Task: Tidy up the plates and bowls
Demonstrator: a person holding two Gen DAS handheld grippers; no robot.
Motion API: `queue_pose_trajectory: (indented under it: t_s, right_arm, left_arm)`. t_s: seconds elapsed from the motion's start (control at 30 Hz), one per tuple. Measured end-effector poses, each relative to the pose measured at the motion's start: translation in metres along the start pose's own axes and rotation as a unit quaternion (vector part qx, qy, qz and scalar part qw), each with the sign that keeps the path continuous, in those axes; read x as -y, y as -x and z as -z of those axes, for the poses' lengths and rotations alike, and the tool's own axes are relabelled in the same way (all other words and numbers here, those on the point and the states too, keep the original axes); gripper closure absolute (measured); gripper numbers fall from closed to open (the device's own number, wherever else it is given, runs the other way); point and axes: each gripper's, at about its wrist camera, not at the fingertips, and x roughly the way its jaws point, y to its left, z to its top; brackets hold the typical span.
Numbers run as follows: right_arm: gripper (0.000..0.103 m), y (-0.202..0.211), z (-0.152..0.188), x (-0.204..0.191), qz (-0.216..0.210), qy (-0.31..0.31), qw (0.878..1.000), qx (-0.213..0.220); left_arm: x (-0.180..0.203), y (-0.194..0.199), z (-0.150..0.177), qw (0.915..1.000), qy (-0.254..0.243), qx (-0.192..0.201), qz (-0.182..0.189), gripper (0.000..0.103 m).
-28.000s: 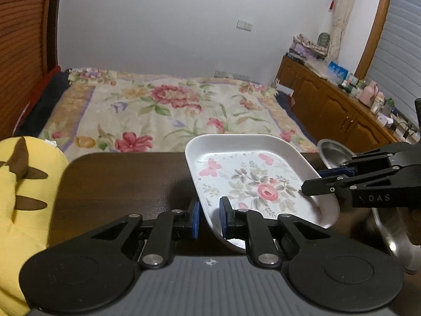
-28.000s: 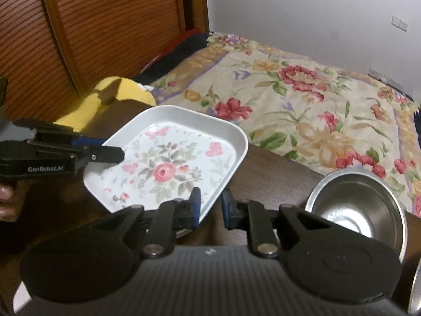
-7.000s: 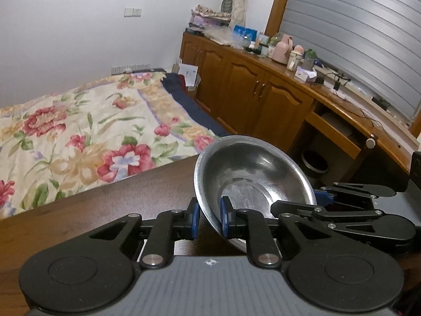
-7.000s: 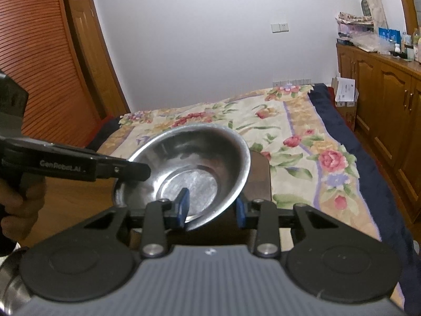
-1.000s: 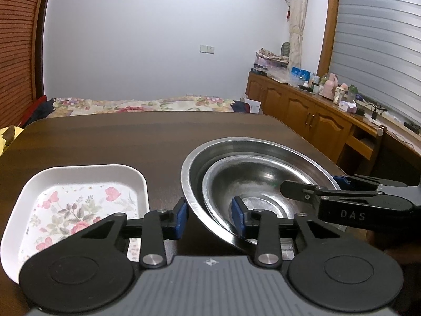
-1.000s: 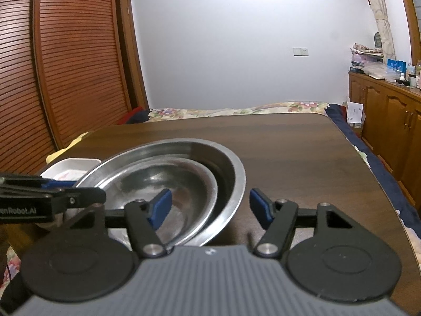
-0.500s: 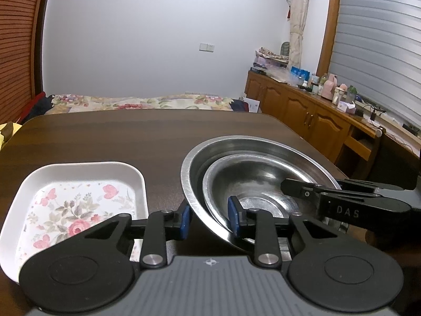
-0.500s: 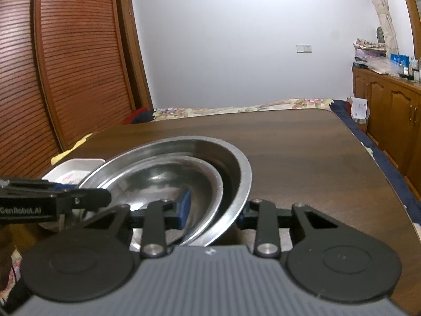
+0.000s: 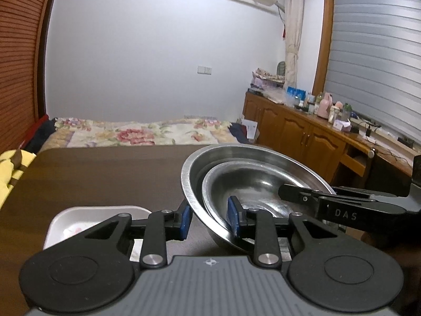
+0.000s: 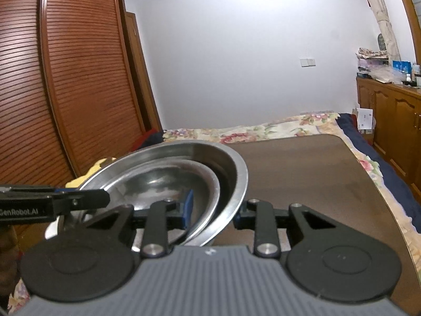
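Observation:
Two steel bowls are nested, the small bowl inside the large bowl, and both hang tilted above the dark wooden table. My left gripper is shut on their near rims, one blue pad outside and one inside. My right gripper is shut on the rims of the large bowl and small bowl at the opposite side. In the left wrist view the right gripper reaches in from the right. A white floral plate lies on the table below my left gripper.
Beyond the table lies a bed with a floral cover. Wooden cabinets with bottles on top run along the right wall. A louvred wardrobe stands at the left, and a yellow cushion sits by the table's left edge.
The right gripper's jaws came together on the bowl rims, and the left jaws narrowed a little. Both grippers then rose, lifting the nested bowls off the table.

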Motion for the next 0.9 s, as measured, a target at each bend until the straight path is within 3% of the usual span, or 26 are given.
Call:
queue_pose_trajectory:
  t_s: [0.4,0.9]
  right_arm:
    - [0.071,-0.003,-0.012,-0.023,-0.032,0.01,0.999,0.011]
    - [0.071,-0.013,-0.021,-0.052,-0.054,0.034,0.998,-0.006]
  left_arm:
    - [-0.013,0.028,-0.014,0.9994,-0.003,0.024,-0.026,0.072]
    - [-0.038,0.049,-0.018,0.9984,0.017,0.029,-0.045,0.072]
